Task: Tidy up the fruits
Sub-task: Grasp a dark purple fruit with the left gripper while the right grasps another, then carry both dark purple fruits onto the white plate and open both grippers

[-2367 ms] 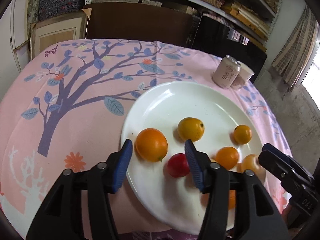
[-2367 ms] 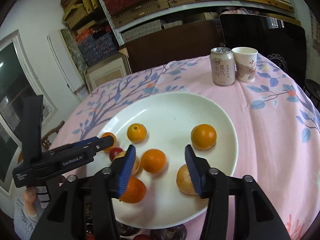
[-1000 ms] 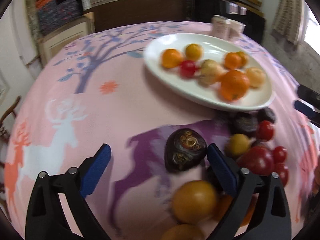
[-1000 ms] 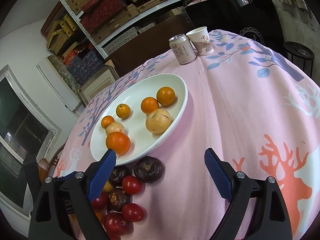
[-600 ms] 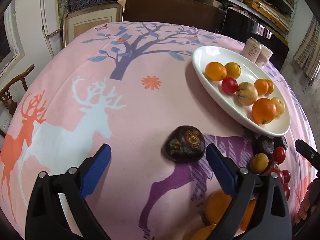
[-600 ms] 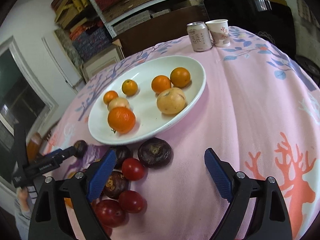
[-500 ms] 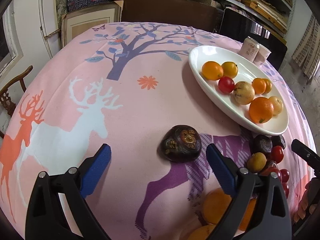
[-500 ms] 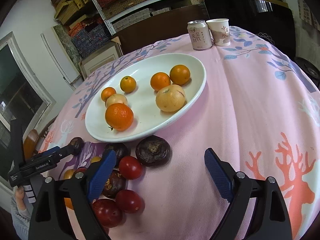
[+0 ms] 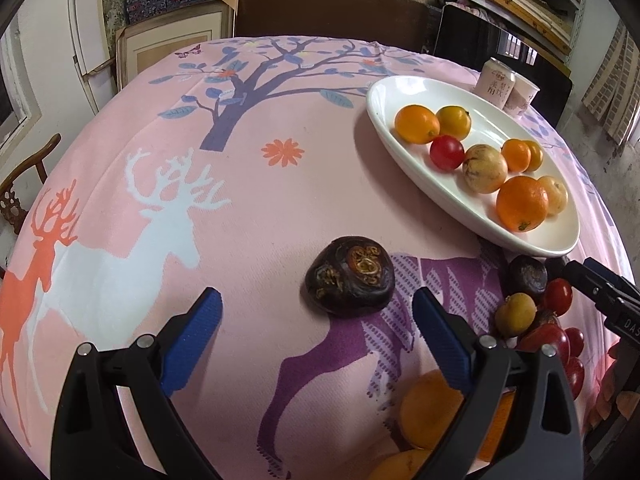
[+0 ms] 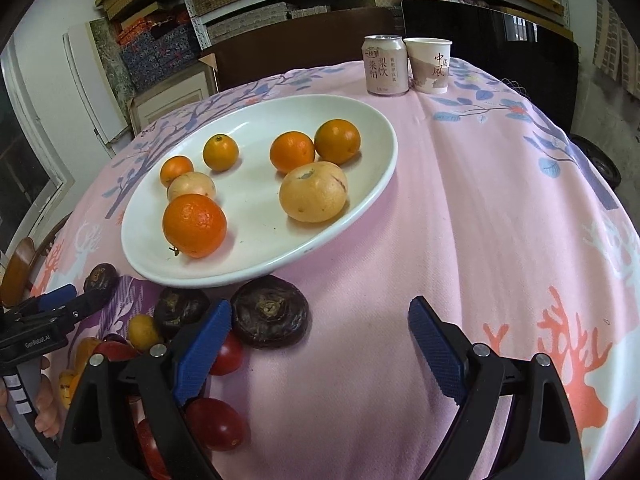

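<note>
A white oval plate (image 9: 448,192) (image 10: 360,200) holds several oranges, pale round fruits and a red tomato (image 9: 447,153). My left gripper (image 9: 316,330) is open and empty, just short of a dark wrinkled fruit (image 9: 350,282) lying alone on the cloth. My right gripper (image 10: 320,336) is open and empty, with another dark wrinkled fruit (image 10: 270,311) just ahead near its left finger. A loose pile of dark fruits, red tomatoes (image 10: 216,424) and small yellow and orange fruits (image 9: 516,314) lies beside the plate's near rim.
A drink can (image 10: 386,65) and a paper cup (image 10: 430,65) stand at the table's far side. The pink tablecloth (image 9: 160,200) with deer and tree prints covers a round table. A wooden chair (image 9: 16,200) stands at the left; shelves and a dark cabinet behind.
Both grippers have pulled back from over the plate to the near side of the table and opened wider. In the last half second both views hardly shift.
</note>
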Motion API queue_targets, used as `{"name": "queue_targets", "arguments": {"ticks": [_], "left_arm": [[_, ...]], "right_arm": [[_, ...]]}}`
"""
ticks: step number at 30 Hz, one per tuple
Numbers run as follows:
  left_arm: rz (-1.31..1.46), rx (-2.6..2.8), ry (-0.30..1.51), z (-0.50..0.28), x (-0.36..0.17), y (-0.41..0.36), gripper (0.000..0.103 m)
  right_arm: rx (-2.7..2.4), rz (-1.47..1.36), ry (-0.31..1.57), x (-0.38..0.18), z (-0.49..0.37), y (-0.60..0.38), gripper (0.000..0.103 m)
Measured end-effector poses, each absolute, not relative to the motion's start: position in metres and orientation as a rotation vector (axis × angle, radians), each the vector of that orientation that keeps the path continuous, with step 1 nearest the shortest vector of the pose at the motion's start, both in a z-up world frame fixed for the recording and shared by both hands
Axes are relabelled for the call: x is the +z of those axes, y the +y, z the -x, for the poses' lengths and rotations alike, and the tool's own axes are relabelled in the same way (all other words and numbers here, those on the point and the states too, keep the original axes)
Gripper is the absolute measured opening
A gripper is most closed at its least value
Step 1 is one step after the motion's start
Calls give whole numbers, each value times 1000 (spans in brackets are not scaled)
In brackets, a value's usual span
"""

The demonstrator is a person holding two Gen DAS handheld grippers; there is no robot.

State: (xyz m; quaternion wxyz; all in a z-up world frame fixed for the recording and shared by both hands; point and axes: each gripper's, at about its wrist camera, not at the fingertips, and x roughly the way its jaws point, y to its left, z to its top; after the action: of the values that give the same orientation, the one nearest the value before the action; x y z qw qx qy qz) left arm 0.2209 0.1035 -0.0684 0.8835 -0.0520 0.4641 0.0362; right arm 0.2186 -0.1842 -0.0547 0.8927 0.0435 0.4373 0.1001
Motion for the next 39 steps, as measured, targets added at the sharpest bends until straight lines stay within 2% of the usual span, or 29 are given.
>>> {"name": "queue_targets", "arguments": {"ticks": [3, 6, 9, 12, 25, 28, 31, 33, 34, 35, 39], "left_arm": [[109, 80, 968, -221, -69, 104, 94], [112, 76, 962, -221, -68, 105, 94], [101, 78, 953, -220, -66, 103, 94], [100, 79, 943, -219, -64, 103, 94], [70, 71, 883, -218, -59, 97, 94], [-12, 87, 883, -219, -63, 85, 93], [-55, 86, 896, -222, -69, 79, 85], [-47, 64, 914, -224, -72, 79, 66], [-24, 44, 912, -224, -71, 81, 58], [-9, 32, 909, -223, -71, 82, 46], [-6, 33, 906, -220, -70, 82, 45]], "right_arm": [[56, -20, 866, -51, -212, -200, 90], [117, -102, 850, -47, -208, -209, 90], [123, -22, 850, -50, -207, -196, 90], [145, -33, 854, -51, -209, -196, 82], [172, -58, 880, -56, -215, -190, 77], [174, -69, 897, -59, -217, -191, 70], [176, -80, 898, -59, -218, -192, 66], [183, -82, 896, -59, -217, -191, 51], [196, -85, 895, -59, -217, -191, 45], [197, -84, 894, -59, -217, -191, 43], [210, -118, 894, -57, -212, -196, 43]]}}
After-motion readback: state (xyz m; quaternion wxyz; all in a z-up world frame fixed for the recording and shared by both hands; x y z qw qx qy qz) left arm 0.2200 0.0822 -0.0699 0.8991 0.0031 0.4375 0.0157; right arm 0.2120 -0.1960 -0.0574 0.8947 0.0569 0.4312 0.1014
